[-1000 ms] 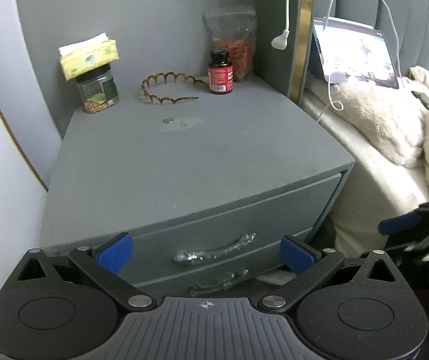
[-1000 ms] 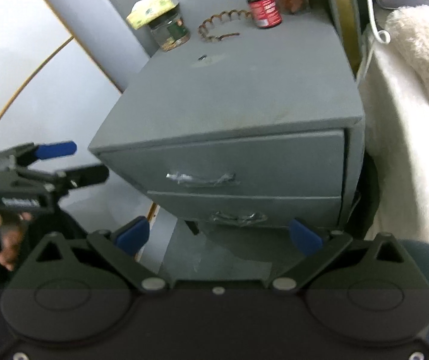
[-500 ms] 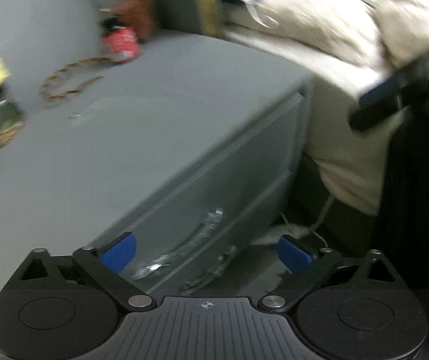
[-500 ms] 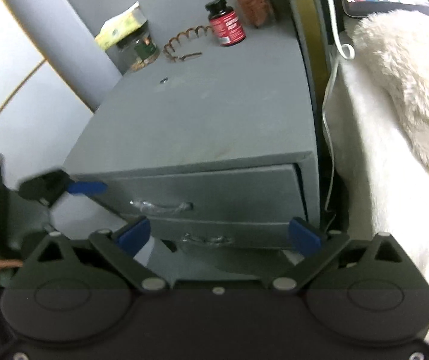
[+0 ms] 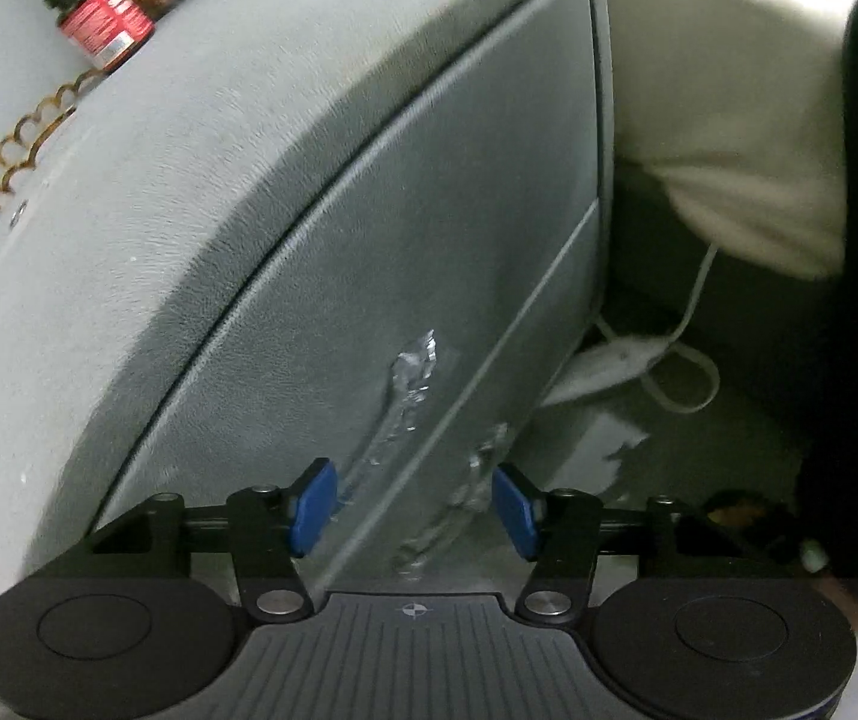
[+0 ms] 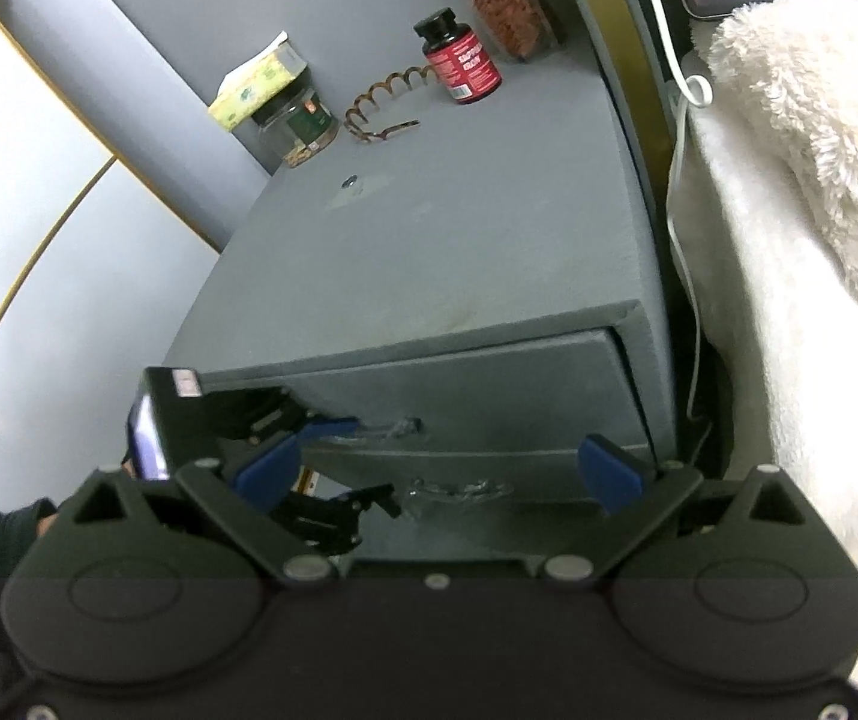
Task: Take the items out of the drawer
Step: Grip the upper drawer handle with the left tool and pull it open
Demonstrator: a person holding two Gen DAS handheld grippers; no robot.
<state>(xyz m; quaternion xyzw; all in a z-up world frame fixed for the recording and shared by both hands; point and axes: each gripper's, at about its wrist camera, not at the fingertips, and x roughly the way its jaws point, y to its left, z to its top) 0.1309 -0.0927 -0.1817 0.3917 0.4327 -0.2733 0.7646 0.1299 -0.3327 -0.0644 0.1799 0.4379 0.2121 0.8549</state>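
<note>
While my left gripper (image 5: 414, 504) stands spread at the shut top drawer's handle (image 5: 408, 387), I risk slipping off its slick wrapped bar; right gripper (image 6: 438, 471) hangs spread.

You're getting dim, flat indoor light in both views, w/ heavy fisheye bending at the edges. Left wrist view is smearing w/ motion blur; the nightstand (image 5: 201, 192) is looking washed out, greenish. Right wrist view is staying sharper, bottom strip darkening.
</note>
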